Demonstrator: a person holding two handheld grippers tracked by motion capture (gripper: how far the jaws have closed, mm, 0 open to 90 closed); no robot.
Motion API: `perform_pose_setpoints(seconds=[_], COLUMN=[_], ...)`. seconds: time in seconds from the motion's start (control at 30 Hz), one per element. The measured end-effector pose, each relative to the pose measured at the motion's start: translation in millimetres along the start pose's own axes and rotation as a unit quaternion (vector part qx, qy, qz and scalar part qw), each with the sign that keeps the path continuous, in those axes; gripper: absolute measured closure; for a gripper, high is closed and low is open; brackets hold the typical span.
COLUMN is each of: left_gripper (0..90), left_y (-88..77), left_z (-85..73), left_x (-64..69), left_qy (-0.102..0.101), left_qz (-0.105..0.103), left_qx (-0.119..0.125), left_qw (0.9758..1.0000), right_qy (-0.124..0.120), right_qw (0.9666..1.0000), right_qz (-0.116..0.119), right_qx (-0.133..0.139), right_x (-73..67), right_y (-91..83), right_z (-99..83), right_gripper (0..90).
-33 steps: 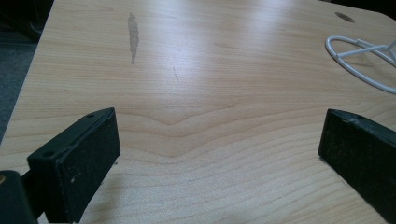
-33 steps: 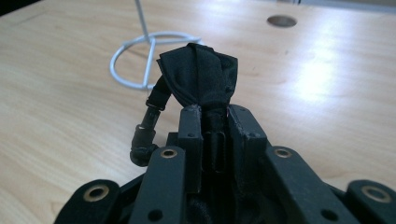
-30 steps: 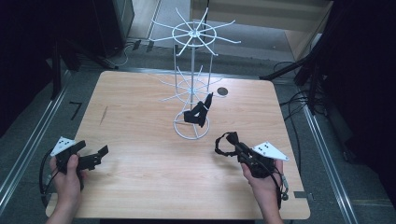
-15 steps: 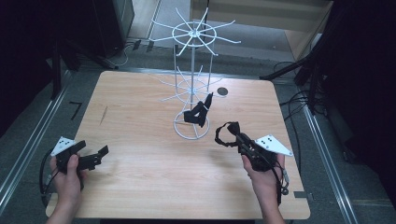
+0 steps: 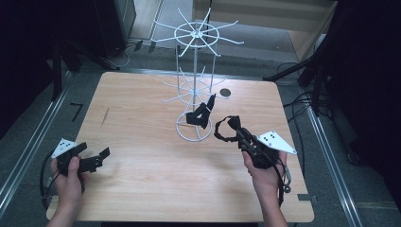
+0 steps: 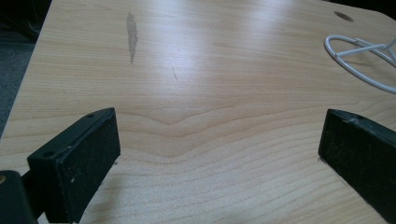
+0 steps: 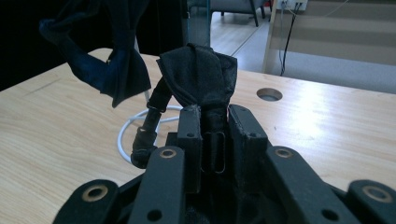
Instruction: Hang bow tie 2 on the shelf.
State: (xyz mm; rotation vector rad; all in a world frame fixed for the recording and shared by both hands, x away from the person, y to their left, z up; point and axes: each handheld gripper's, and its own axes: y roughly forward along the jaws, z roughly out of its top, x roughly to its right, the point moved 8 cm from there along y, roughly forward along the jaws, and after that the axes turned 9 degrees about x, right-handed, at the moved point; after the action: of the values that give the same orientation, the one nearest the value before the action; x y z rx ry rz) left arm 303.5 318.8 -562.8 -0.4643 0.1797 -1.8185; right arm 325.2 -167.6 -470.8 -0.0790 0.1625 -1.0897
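Raised since before, right tongs (image 5: 235, 128) clench a black bow tie (image 7: 201, 79) toward the rack (image 5: 195, 85) for hanging; left tongs (image 5: 97, 160) rest released.

Both forearms are bare, with no sleeve in sight. The left gripper (image 5: 97, 160) is matt black, topped by a pale grey three-cornered plate with small dark dots, and a black cable loops from its rear. Its two flat rectangular pads (image 6: 81, 161) are dusty and carry small round holes. The right gripper (image 5: 235, 131) bears the same dotted plate; its black links show brass-ringed screw holes.
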Motion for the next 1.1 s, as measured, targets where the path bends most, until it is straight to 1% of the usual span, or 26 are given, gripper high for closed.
perform_pose_setpoints(seconds=[0.13,0.23,0.5,0.53,0.63,0.87,1.1], left_gripper=[0.0,0.0,0.0,0.0,0.0,0.0,0.0], left_y=[0.0,0.1,0.1,0.2,0.1,0.3,0.4], left_z=[-0.1,-0.1,-0.1,-0.1,-0.1,-0.2,-0.2], left_x=[0.0,0.1,0.0,0.0,0.0,0.1,0.0], left_qy=[0.001,0.001,0.001,0.001,0.001,0.001,0.0], left_qz=[0.0,0.0,0.0,0.0,-0.001,-0.001,-0.001], left_qx=[-0.001,-0.001,-0.002,-0.002,-0.002,-0.002,-0.002], left_qw=[1.0,1.0,1.0,1.0,1.0,1.0,1.0], right_qy=[0.0,0.001,-0.004,-0.005,-0.004,-0.004,-0.009], right_qw=[1.0,0.9999,0.9996,0.9994,0.9994,0.9989,0.9984], right_qz=[0.001,0.003,0.007,0.007,0.007,0.007,0.008], right_qx=[0.006,0.016,0.027,0.032,0.034,0.047,0.055], right_x=[-2.1,-5.0,-11.4,-12.8,-13.8,-16.6,-18.3], right_y=[0.9,2.5,6.2,7.2,7.7,10.7,12.9], right_z=[4.2,10.5,19.1,22.2,24.2,32.4,40.5], right_gripper=[76.5,76.5,76.5,76.5,76.5,76.5,76.5])
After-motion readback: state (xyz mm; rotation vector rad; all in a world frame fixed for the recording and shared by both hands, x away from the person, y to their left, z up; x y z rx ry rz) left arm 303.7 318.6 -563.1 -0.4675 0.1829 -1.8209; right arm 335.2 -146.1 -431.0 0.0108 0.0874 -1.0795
